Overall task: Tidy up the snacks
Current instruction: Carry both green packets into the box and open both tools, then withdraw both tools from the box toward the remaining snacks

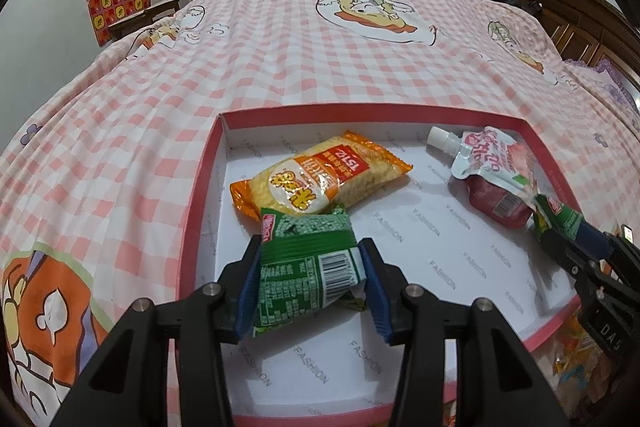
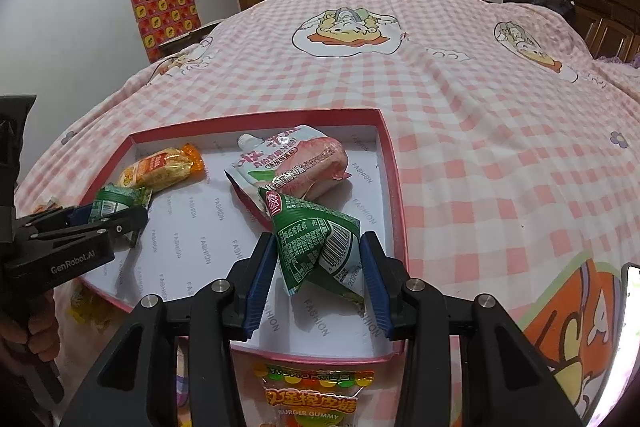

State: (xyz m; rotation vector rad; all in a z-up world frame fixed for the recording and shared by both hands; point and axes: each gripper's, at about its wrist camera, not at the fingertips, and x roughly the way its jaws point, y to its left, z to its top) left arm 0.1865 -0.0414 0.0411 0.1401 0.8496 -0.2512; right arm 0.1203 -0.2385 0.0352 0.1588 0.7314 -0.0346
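Left wrist view: left gripper (image 1: pixel 310 269) clamps one green packet (image 1: pixel 304 263) over the pink tray (image 1: pixel 192 227), while right gripper (image 2: pixel 318 269) clamps another green packet (image 2: pixel 316 239).

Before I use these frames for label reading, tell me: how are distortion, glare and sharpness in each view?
Left wrist view: strong fisheye bend, dark corners; bed bulges; green packet in the left gripper is sharp, barcode legible; mild sheen on the orange packet. Right wrist view: same bend; green packet in the right gripper is crisp; tray edges curve; bright glare at right edge.
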